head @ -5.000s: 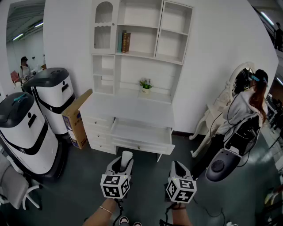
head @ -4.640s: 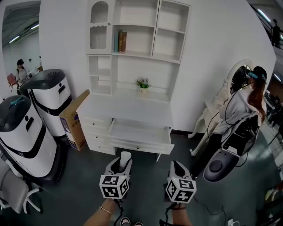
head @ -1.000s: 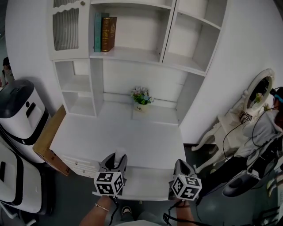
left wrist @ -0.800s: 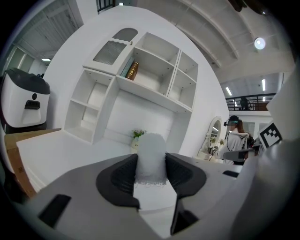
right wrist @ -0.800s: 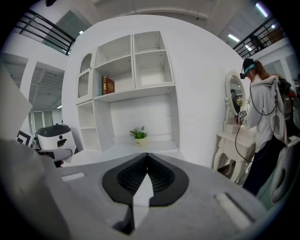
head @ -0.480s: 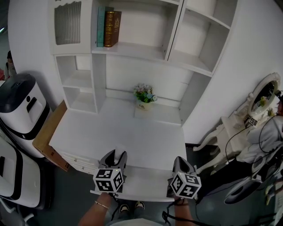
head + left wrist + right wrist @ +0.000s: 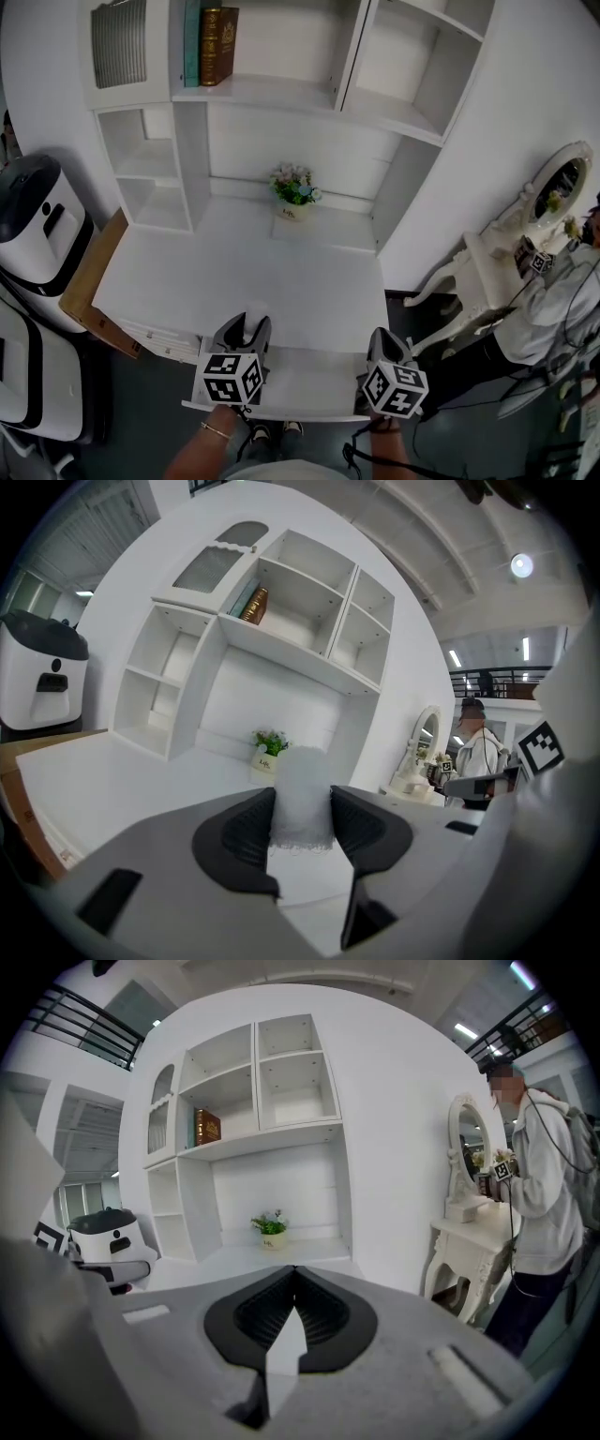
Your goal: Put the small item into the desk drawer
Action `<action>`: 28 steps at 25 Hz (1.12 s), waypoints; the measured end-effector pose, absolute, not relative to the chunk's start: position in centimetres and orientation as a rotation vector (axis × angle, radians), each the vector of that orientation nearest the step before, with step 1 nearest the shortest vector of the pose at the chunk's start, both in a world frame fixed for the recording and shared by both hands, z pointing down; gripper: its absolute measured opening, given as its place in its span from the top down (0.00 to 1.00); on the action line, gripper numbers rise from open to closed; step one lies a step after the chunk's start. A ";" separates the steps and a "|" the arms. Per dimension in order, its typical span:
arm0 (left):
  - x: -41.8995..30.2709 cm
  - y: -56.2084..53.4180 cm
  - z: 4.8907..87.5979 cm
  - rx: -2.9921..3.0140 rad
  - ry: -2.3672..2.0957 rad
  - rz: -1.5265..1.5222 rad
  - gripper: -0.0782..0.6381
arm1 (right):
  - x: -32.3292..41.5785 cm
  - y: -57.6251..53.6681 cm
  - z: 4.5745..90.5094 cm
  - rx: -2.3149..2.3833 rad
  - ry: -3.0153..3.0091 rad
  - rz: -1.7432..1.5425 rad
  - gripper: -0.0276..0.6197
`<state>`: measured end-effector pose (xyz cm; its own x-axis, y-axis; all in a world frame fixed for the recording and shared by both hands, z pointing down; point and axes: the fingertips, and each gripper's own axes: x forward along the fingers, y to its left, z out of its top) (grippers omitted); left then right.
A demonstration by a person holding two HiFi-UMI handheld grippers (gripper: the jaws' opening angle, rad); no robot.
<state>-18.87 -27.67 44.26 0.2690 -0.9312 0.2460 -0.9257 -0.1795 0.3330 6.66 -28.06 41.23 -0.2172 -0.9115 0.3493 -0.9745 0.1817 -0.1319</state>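
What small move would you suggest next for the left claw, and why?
Probably lower the left claw into the open drawer. It is shut on the white item and seems to hang over the drawer's left side, with the item not yet inside.

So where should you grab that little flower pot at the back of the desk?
Probably by the pot itself, below the flowers, because the blooms look soft and spread wider than the pot. It stands upright close to the back wall, so come in from the front, low over the desk top, and pinch its left and right sides.
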 end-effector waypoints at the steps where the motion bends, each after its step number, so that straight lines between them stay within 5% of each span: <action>1: -18.4 -27.8 44.4 2.139 -1.669 -0.013 0.65 | 7.2 -28.0 41.4 1.842 -2.249 0.491 0.95; 28: -9.7 -25.8 53.0 2.179 -1.399 0.280 0.65 | 14.2 -23.2 50.2 1.934 -2.030 0.732 0.95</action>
